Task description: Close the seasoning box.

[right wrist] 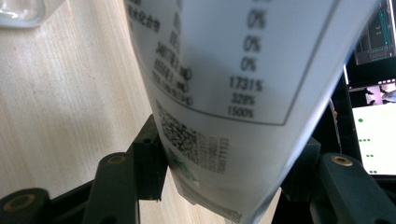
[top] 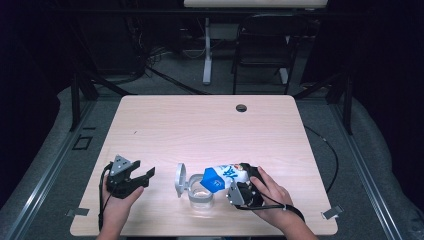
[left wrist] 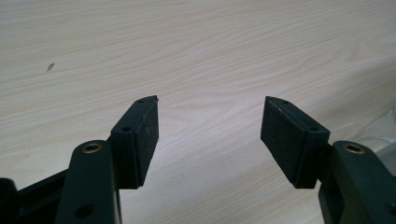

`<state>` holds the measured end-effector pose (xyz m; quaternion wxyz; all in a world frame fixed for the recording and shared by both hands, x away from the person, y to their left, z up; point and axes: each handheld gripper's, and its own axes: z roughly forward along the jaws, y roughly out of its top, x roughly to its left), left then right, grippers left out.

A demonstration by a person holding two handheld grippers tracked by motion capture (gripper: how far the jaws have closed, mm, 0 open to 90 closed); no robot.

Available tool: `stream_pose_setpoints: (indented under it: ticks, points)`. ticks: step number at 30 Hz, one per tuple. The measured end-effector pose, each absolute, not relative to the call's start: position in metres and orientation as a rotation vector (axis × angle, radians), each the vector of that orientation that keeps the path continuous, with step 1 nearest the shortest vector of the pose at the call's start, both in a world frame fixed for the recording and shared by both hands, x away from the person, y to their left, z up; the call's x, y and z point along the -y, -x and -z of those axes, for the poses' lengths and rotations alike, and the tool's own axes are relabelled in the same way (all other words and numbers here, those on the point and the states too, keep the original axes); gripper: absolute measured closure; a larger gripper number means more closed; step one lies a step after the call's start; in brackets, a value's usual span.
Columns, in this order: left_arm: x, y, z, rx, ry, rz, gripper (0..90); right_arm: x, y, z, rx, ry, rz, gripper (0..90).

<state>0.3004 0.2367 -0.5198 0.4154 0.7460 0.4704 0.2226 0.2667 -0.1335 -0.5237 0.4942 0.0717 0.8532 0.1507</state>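
Note:
A blue and white pouch (top: 223, 178) is tipped to the left, its blue end over a clear glass jar (top: 201, 193) with a hinged lid (top: 180, 179) swung open at its left. My right gripper (top: 239, 186) is shut on the pouch's white lower part; in the right gripper view the printed white pouch (right wrist: 219, 93) is squeezed between both jaws. My left gripper (top: 146, 176) rests on the table (top: 200, 125) left of the jar, open. In the left gripper view its pads (left wrist: 144, 135) stand wide apart over bare wood.
A round cable hole (top: 241, 108) sits near the table's far edge. A chair (top: 262, 45) and a desk leg stand beyond the table. The jar's rim (right wrist: 21, 11) shows at the top left of the right gripper view.

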Motion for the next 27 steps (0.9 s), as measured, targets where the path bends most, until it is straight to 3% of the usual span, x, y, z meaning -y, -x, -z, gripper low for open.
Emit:
stream_pose_setpoints:
  ticks: [27]
  points:
    - [-0.2375, -0.3001, 0.5188, -1.181, -1.871, -0.56, 37.4, 0.1281, -0.2637, 0.5216, -2.041, -0.029, -0.236, 45.0]
